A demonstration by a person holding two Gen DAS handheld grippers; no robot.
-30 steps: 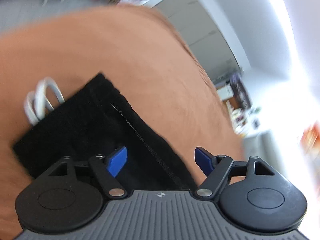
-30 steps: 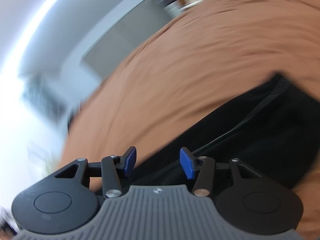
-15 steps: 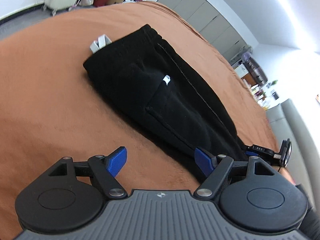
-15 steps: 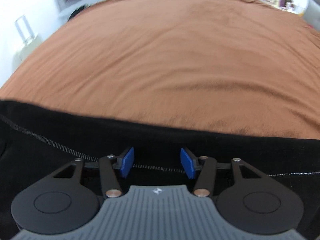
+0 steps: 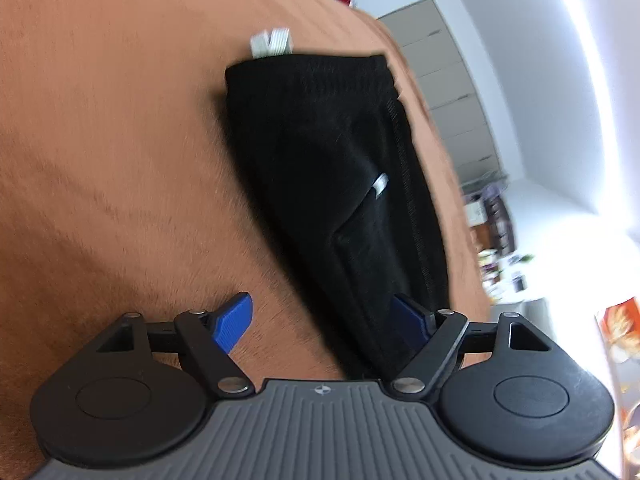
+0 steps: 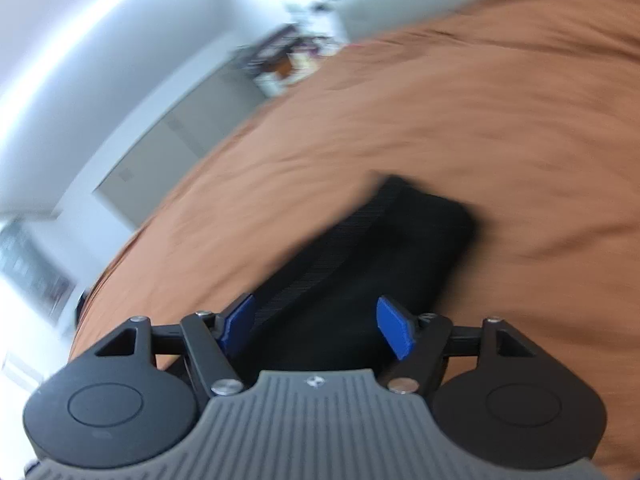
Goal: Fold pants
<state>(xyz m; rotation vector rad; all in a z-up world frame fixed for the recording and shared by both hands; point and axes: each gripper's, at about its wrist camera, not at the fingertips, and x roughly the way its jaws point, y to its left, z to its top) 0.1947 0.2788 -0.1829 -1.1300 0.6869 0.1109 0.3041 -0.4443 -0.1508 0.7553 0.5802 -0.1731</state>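
Since half a second ago: right gripper [image 6: 316, 326] has swung off a close, square-on look at the dark cloth and now views the bundle lengthways; its jaws have just been opening. Left gripper [image 5: 326, 318] has sunk nearer the bed, jaws unchanged.

Right fingers [image 6: 394, 330]: spread, pads pressing on nothing; black cloth lies between and beneath them, contact cannot be told through the blur.

Left fingers [image 5: 234, 320]: spread wide, nothing pinched. One pad stands over bare bedspread, the other over the near end of the cloth.

Pants [image 5: 336, 184]: black, already folded into a long narrow bundle, flat on the orange bedspread [image 5: 104, 152]. Long axis runs away from both pairs of fingers, near end at the fingers, ribbed waistband at the far end. White drawstring [image 5: 272, 42] pokes out beyond the waistband.

Relation for the coming move: both grippers sit at the same near end, left offset to one edge, right more centred. Judged next step: pinch the near end and carry it along the axis toward the waistband.
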